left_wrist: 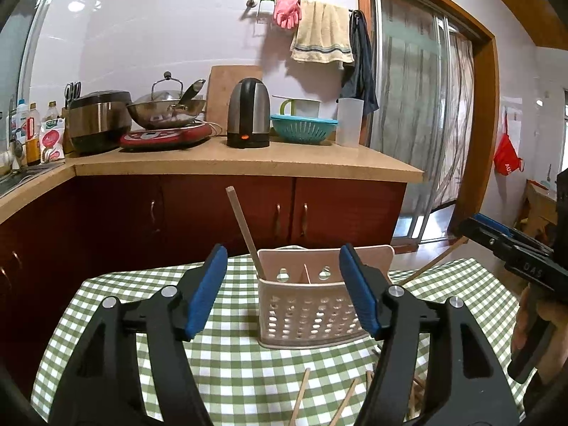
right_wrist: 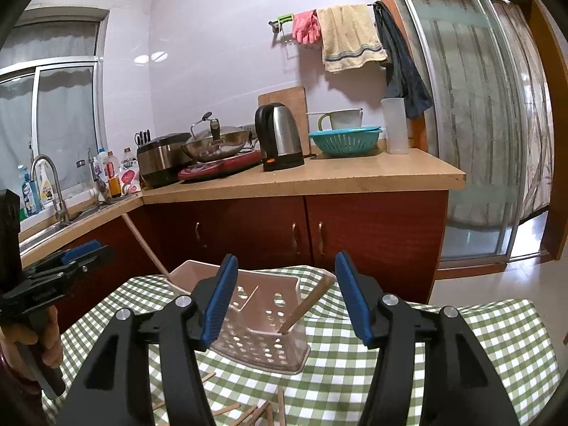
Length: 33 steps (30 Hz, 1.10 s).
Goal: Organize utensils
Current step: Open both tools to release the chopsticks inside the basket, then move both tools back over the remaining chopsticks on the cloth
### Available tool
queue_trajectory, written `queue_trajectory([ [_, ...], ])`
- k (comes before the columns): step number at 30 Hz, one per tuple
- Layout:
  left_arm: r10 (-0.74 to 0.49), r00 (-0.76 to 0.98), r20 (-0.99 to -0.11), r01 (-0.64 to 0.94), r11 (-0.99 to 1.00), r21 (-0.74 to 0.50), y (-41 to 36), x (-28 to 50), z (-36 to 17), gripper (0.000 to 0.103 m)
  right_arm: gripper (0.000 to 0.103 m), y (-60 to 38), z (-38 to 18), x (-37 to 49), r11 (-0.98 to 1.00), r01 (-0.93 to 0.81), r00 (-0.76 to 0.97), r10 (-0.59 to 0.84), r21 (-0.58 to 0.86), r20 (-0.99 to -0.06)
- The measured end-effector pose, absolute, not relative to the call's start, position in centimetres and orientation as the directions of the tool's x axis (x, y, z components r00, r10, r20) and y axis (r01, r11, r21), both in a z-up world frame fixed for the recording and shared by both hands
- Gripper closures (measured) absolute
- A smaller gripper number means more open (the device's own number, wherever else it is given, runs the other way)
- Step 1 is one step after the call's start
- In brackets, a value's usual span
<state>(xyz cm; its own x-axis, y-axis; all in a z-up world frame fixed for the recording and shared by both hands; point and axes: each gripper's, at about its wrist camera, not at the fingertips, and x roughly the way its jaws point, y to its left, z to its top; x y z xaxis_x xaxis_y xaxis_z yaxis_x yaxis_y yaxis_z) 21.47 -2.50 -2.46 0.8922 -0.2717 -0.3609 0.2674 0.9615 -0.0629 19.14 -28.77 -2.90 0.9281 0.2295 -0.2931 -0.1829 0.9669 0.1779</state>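
Observation:
A beige perforated utensil holder stands on the green checked table; it also shows in the right wrist view. One chopstick leans out of its left compartment, and shows in the right wrist view. Another chopstick leans out of its right side, seen also in the left wrist view. Several loose chopsticks lie on the cloth near me. My left gripper is open and empty before the holder. My right gripper is open and empty above it.
Behind the table runs a kitchen counter with a kettle, wok, rice cooker, teal colander and a sink. Red cabinet doors stand below. A glass sliding door is at the right.

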Motion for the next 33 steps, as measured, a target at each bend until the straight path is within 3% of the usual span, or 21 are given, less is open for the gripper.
queue_trajectory([
  [22,-0.247,0.893,-0.376,0.241,0.969,-0.063,-1.9,17.9,-4.0,0.038,0.042,-29.7,-4.0,14.8,0.969,-0.161,0.934,0.212,0.189,-0.289],
  [29,-0.262,0.876,-0.404,0.251,0.965,-0.081,-2.9,14.4,-6.1,0.038,0.042,-30.3,-6.6,11.2,0.975,-0.128,0.924,0.184,0.181,-0.335],
  [33,-0.279,0.857,-0.433,0.263,0.960,-0.099,-3.7,12.2,-7.9,0.038,0.048,-30.5,-8.9,9.4,0.976,-0.114,0.908,0.178,0.185,-0.380],
])
